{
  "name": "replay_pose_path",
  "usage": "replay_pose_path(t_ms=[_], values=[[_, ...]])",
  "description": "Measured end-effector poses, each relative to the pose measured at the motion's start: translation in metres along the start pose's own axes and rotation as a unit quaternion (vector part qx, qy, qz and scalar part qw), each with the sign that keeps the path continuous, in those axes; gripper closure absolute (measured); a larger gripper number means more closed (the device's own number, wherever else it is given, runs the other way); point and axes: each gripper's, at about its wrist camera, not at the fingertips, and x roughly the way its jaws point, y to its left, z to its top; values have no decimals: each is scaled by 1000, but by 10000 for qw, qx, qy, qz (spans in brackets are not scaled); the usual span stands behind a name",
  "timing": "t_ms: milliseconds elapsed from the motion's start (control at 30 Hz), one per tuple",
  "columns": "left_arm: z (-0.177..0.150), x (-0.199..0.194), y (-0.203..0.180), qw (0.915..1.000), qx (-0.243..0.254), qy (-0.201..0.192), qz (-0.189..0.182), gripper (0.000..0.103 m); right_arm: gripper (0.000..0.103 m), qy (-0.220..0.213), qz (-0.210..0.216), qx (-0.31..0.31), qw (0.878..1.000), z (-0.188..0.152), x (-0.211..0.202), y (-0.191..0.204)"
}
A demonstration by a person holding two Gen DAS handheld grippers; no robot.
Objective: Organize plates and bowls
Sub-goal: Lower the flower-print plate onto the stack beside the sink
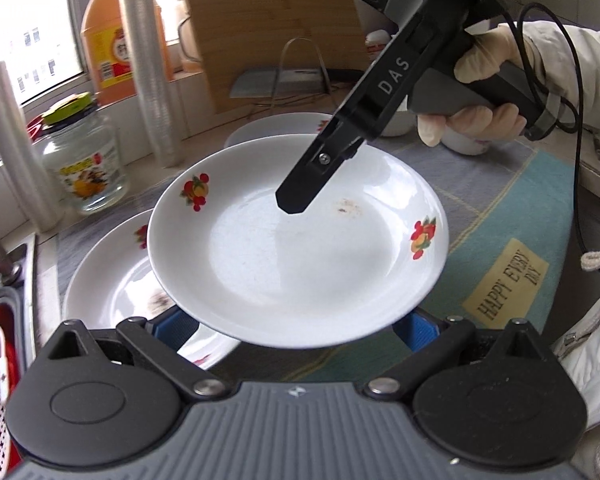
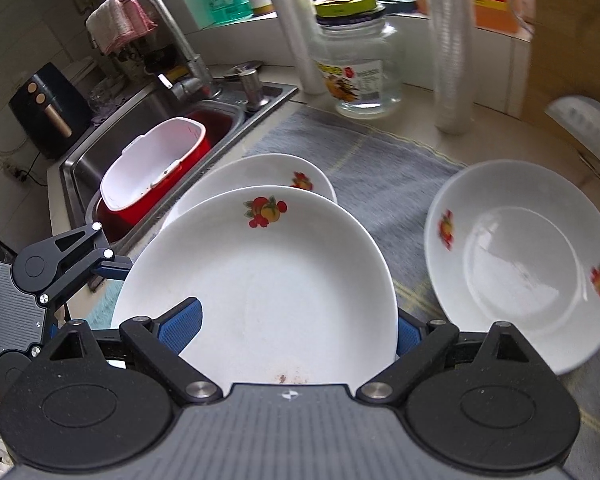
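A white plate with fruit prints [image 1: 300,260] [image 2: 268,280] hangs lifted above the cloth mat [image 1: 500,208]. My left gripper [image 1: 296,328] is shut on its near rim, a blue pad at each side. From the right wrist view, one of its fingers [image 2: 80,248] meets the plate's left rim. My right gripper [image 2: 292,328] stands wide open: one finger [image 1: 320,168] hovers over the plate's inside, the other pad sits beside the rim. A second plate [image 1: 112,280] [image 2: 252,172] lies under the lifted one. A third [image 1: 276,126] [image 2: 520,264] lies apart on the mat. A small white bowl [image 1: 464,146] peeks from behind the gloved hand [image 1: 480,64].
A steel sink [image 2: 100,152] holding a red-and-white tub [image 2: 152,168] borders the mat, with a faucet [image 2: 172,32] above. A glass jar [image 1: 80,160], two tall stacks of clear cups [image 1: 148,60], an orange bottle [image 1: 112,40] and a wooden board [image 1: 276,24] line the back.
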Motion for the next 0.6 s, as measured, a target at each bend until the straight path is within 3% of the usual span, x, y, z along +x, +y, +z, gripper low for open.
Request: replay_pose_path(t_ms=[600], values=[[-13, 0, 40, 9990, -369, 3, 241, 2, 5, 169, 119, -310, 9993, 39, 41, 19]])
